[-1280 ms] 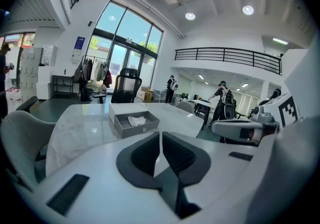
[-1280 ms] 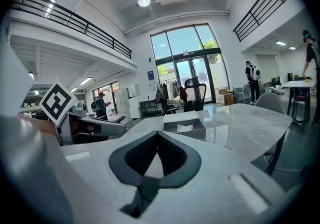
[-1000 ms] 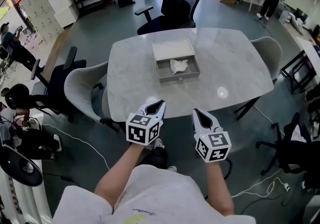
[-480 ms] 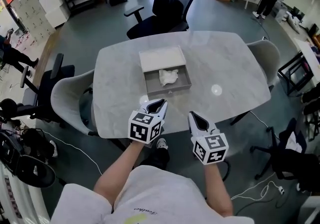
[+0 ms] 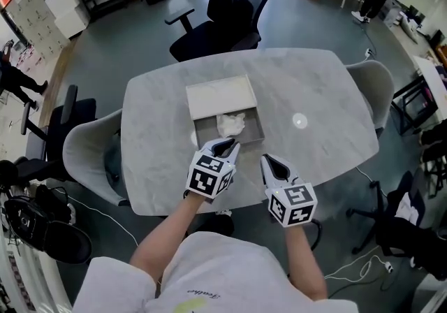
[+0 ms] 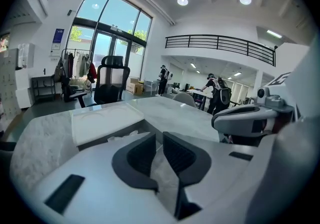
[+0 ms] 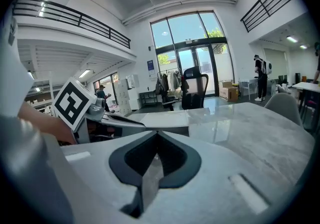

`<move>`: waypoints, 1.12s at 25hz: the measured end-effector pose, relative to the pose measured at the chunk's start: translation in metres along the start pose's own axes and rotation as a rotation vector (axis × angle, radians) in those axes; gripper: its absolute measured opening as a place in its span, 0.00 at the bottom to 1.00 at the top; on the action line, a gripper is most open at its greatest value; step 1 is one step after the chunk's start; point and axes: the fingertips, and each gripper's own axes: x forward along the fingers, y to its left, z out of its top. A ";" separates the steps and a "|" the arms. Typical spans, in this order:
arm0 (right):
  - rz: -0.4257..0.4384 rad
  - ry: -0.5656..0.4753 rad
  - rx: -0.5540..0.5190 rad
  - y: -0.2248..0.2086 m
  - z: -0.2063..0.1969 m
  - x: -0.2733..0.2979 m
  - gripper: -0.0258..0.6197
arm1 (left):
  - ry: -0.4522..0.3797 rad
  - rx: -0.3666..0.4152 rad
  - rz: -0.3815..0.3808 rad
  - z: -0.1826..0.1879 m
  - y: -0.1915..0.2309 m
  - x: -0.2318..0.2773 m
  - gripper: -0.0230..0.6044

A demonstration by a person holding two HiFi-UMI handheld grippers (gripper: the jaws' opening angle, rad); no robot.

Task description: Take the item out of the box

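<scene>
A shallow grey box lies on the marble table, with its white lid resting at its far end. A crumpled white item sits inside the box. My left gripper hovers over the box's near edge, its jaws parted by a narrow gap and empty. In the left gripper view the item shows just beyond the left gripper. My right gripper is shut and empty, just right of the box's near corner. The right gripper view shows the lid ahead of the right gripper.
A black office chair stands at the table's far side. Grey shell chairs flank it at left and right. The table's near edge runs under my hands. People stand far off in the room.
Both grippers moved forward from beyond the table's near edge to the box. The left jaws went from shut to slightly parted. The right jaws stayed shut.
</scene>
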 end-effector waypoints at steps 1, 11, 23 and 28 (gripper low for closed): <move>0.000 0.005 -0.004 -0.002 0.003 0.005 0.04 | 0.006 0.001 -0.001 0.002 0.004 0.005 0.08; 0.010 0.061 -0.028 -0.027 0.016 0.036 0.04 | 0.074 0.013 -0.014 0.002 0.026 0.050 0.08; 0.196 0.099 -0.054 -0.071 0.022 0.063 0.04 | 0.211 0.036 0.135 -0.012 0.044 0.102 0.22; 0.301 0.110 -0.073 -0.080 0.025 0.076 0.04 | 0.290 0.028 0.191 -0.018 0.050 0.123 0.32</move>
